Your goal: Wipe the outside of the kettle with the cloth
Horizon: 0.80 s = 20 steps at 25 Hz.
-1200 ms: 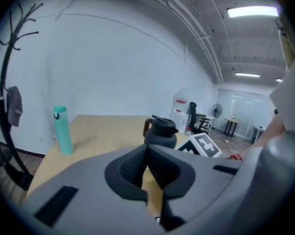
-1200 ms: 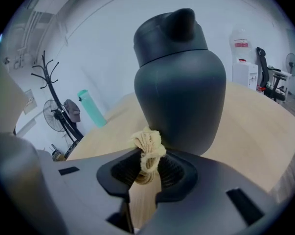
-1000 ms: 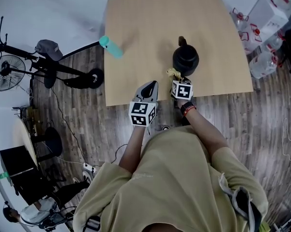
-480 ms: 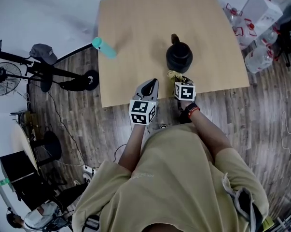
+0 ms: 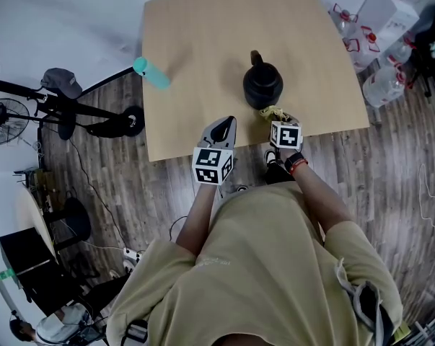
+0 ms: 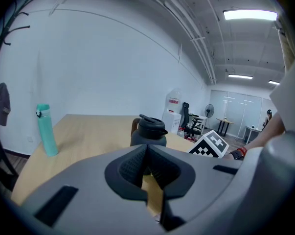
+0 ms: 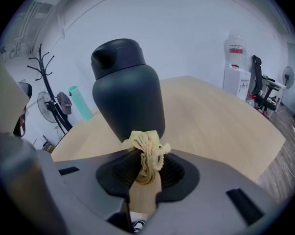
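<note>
Kettle [image 5: 262, 85] ctr table [image 5: 203, 42], teal bottle [image 5: 151, 73] nr edge

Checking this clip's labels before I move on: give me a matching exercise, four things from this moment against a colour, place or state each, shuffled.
Things: 1 kettle; 2 cloth; 3 bottle; 4 left gripper.
Descriptions: A shut on nothing; B teal, at the left edge of the table; C dark, upright; D yellow, clamped in the right gripper.
Pairs: 1-C; 2-D; 3-B; 4-A.
</note>
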Tool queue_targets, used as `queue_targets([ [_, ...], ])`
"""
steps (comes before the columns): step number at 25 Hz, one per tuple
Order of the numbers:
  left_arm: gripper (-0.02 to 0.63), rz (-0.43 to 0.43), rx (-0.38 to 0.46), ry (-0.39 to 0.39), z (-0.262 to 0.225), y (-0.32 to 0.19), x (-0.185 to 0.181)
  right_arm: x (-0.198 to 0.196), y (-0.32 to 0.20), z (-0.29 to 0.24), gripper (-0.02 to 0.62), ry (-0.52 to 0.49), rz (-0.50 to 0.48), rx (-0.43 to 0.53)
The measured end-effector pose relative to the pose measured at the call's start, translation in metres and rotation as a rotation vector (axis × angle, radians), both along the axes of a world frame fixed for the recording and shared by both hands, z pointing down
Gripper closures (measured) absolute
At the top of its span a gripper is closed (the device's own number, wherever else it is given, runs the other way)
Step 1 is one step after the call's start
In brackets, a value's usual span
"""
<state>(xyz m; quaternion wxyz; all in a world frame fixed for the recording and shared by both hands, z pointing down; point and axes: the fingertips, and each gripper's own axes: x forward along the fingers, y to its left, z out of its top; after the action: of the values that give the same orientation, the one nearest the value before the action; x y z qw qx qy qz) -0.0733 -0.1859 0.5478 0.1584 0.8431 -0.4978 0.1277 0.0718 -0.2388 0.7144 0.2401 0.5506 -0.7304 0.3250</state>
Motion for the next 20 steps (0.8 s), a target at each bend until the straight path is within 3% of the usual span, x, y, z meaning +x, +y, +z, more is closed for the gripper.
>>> queue_targets([
  [9,0.581,0.003,-0.002,-0.003,0.0,0.001,0.004,0.042,-0.017,-0.007,0.488,0.059,0.09,0.011],
  [16,0.581,0.011,0.015,-0.016,-0.009,0.001,0.007,0.064,-0.033,-0.017,0.489,0.092,0.077,0.044],
  [20,0.581,0.009,0.033,-0.019,-0.018,-0.005,0.008,0.075,-0.036,-0.042,0.489,0.062,0.087,0.09],
])
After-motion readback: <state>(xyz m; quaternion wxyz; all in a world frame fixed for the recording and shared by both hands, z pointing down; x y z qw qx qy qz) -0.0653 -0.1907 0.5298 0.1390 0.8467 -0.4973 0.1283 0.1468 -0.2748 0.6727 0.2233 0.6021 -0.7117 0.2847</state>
